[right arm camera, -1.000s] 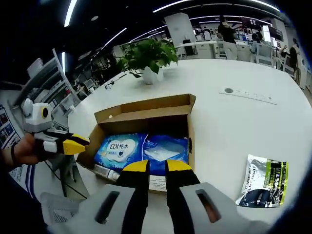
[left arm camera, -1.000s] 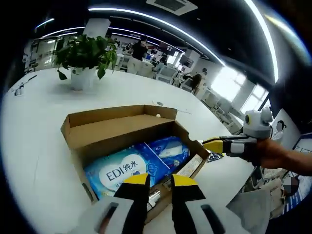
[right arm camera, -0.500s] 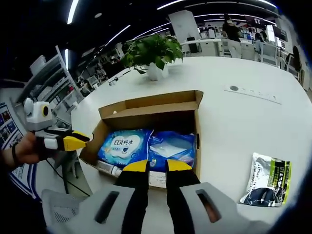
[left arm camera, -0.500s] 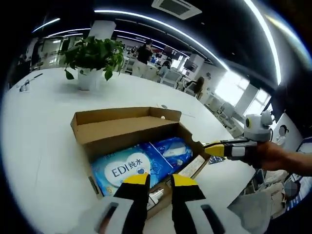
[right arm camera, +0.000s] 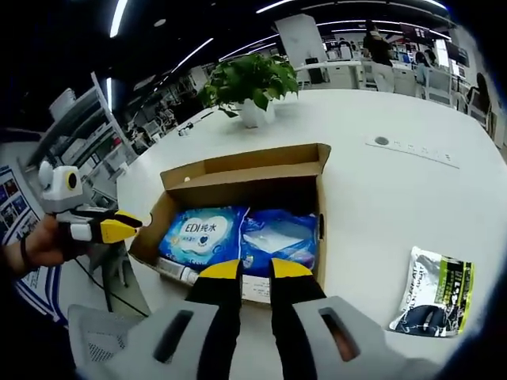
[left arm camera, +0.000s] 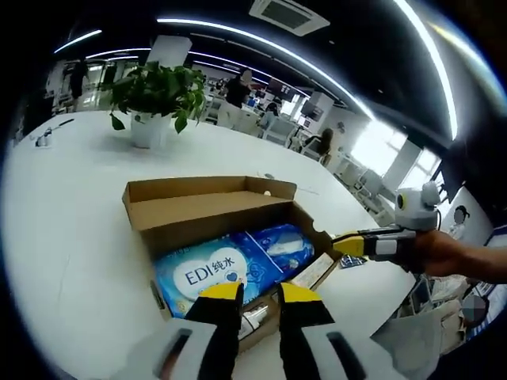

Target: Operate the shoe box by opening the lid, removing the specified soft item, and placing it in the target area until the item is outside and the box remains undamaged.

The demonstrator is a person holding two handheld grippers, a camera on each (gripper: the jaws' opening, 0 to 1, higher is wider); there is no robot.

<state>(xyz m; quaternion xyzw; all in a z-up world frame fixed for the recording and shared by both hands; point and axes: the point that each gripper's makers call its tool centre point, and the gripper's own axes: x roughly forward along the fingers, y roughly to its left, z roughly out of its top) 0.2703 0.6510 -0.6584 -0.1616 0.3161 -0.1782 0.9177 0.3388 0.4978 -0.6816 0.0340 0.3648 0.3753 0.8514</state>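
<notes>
Sitting open on the white round worktop (left arm camera: 71,237), the brown cardboard shoe box (left arm camera: 207,207) has its lid flap folded back on the far side. Same box in the right gripper view (right arm camera: 245,176).

Inside the box: a blue soft tissue pack with a white "EDI" label (left arm camera: 207,271) lies flat, also seen in the right gripper view (right arm camera: 202,233). Just beside it, touching, lies a blue plastic-wrapped soft pack (left arm camera: 276,242), at (right arm camera: 277,236) in the right gripper view. Both are still inside the box. A thin white printed item (left arm camera: 311,271) lies along the near inside wall; cannot tell what it is.

Left gripper (left arm camera: 259,294), yellow-tipped black jaws, hovers at the near edge of the box, jaws close together with a narrow gap, nothing between them. From the other camera it shows at the left corner of the box (right arm camera: 119,228), held by a hand (right arm camera: 36,244); tips look pressed together there.

Right gripper (right arm camera: 245,271), same yellow tips, sits above the near wall of the box, jaws nearly together, nothing held. It appears at the right corner of the box in the left gripper view (left arm camera: 348,243).

A black-and-white printed plastic pouch (right arm camera: 432,291) lies on the worktop right of the box, apart from it. A green potted plant in a white pot (left arm camera: 154,99) stands far behind the box. A small round grommet (right arm camera: 382,141) sits in the worktop beyond.
</notes>
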